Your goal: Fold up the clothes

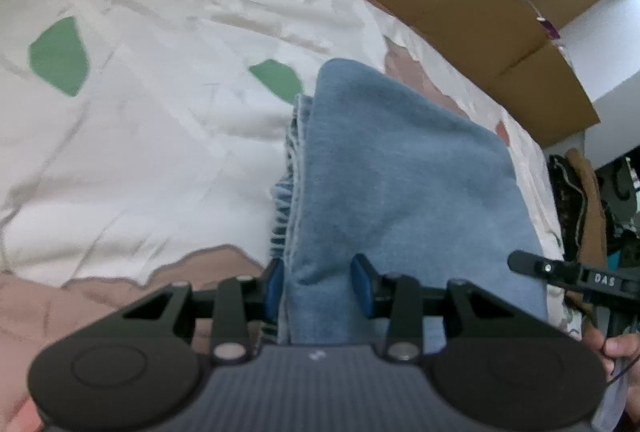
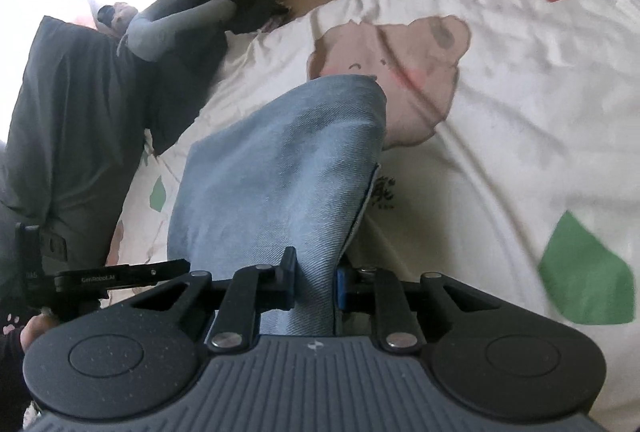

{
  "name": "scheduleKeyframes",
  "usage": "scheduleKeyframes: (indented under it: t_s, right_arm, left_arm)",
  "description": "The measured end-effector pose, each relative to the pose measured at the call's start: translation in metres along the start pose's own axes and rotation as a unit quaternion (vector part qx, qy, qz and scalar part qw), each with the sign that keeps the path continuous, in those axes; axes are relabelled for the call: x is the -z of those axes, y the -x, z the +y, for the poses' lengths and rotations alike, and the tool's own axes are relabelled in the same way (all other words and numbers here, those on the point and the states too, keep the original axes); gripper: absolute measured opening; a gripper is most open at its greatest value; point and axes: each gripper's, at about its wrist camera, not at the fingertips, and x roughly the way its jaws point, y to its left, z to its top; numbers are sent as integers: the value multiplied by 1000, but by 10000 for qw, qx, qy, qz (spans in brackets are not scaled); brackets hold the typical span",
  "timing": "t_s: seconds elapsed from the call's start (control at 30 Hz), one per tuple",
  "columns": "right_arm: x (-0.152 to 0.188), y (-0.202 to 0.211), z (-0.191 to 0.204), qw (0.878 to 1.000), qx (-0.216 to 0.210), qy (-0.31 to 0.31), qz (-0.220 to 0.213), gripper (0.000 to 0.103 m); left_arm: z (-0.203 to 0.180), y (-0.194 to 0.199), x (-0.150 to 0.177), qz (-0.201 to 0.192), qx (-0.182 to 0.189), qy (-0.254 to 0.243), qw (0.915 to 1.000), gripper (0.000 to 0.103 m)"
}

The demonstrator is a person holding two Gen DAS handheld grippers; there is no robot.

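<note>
A folded pair of light blue jeans (image 1: 400,172) lies on a white bed sheet (image 1: 160,132) printed with green and pink shapes. My left gripper (image 1: 318,286) is shut on the near end of the jeans, where the stacked layers with a ribbed edge sit between its blue pads. In the right wrist view the jeans (image 2: 288,160) rise up off the sheet (image 2: 520,112) toward the camera. There my right gripper (image 2: 315,284) is shut on a narrow bunch of the denim. Each gripper's side shows at the edge of the other view.
A brown cardboard box (image 1: 460,12) runs along the far edge of the bed. Dark grey clothing (image 2: 80,112) and a grey soft toy (image 2: 180,20) lie at the left of the right wrist view. More dark clothes (image 1: 580,200) hang beside the bed. A hand (image 1: 624,352) holds the right gripper's handle.
</note>
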Motion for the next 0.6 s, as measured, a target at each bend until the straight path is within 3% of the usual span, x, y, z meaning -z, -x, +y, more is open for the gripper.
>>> scheduleKeyframes:
  t_s: [0.5, 0.6]
  right_arm:
    - [-25, 43, -46, 9958, 665, -233, -588, 18]
    - [-27, 44, -63, 9946, 805, -409, -516, 21]
  left_arm:
    - [-59, -50, -18, 29, 518, -442, 9977, 39]
    - [-69, -57, -18, -16, 481, -588, 9971, 39]
